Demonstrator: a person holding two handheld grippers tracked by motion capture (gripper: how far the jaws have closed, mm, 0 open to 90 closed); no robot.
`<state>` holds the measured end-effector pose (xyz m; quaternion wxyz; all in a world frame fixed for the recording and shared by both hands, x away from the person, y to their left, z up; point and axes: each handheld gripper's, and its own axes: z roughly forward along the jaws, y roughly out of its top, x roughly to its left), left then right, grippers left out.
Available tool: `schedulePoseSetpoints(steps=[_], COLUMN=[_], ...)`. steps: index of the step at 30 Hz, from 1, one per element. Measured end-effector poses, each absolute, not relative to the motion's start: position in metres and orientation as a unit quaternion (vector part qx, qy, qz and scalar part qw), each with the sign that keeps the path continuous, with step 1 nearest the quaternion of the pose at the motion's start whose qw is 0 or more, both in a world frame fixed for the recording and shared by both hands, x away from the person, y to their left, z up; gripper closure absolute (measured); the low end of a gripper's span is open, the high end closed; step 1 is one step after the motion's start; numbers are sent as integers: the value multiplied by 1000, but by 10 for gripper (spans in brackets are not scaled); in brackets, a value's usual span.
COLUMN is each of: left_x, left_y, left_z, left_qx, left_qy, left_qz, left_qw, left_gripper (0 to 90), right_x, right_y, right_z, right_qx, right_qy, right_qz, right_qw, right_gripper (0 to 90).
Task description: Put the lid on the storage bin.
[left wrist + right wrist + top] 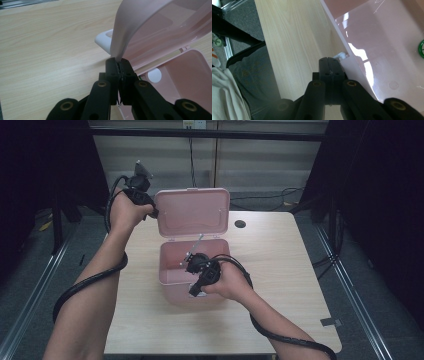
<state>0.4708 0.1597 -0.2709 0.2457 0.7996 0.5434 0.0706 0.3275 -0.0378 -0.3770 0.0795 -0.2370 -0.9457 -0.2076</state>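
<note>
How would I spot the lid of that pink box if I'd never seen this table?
Start at the pale wooden table and find the pink box near its middle. The lid is the pink panel standing up from the box's far edge, its hollow inside facing the person. The left gripper pinches its edge.

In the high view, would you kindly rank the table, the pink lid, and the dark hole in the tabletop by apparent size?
1. Table, largest by far.
2. Lid, raised open.
3. Hole, smallest.

Light wooden table (pixel 280 270), round dark hole (pixel 240 224) near far edge; grey floor (pixel 360 285) around.
</note>
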Motion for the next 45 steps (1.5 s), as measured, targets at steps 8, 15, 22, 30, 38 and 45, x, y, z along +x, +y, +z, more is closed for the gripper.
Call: schedulePoseSetpoints(steps=[8,15,22,30,38,45], left_x=[465,461,457,453,448,441], left_y=[161,161,161,161,160,161], left_z=[-270,-270,-269,-269,-269,-270], left_qx=[802,801,804,804,803,802], left_qy=[538,539,535,536,535,535], left_qz=[73,74,77,80,87,88], left_qw=[247,249,247,247,248,252], left_gripper=[875,874,874,873,874,872], right_x=[330,329,329,329,329,329], right_y=[-39,-38,-38,-36,-37,-36], right_z=[-378,-377,-377,-377,-377,-377], right_qx=[-240,-245,-244,-246,-247,-249], right_qy=[-944,-944,-944,-944,-943,-943], right_qz=[-213,-209,-210,-208,-210,-209], right_qw=[78,77,77,75,74,67], right_gripper=[900,900,900,900,900,900])
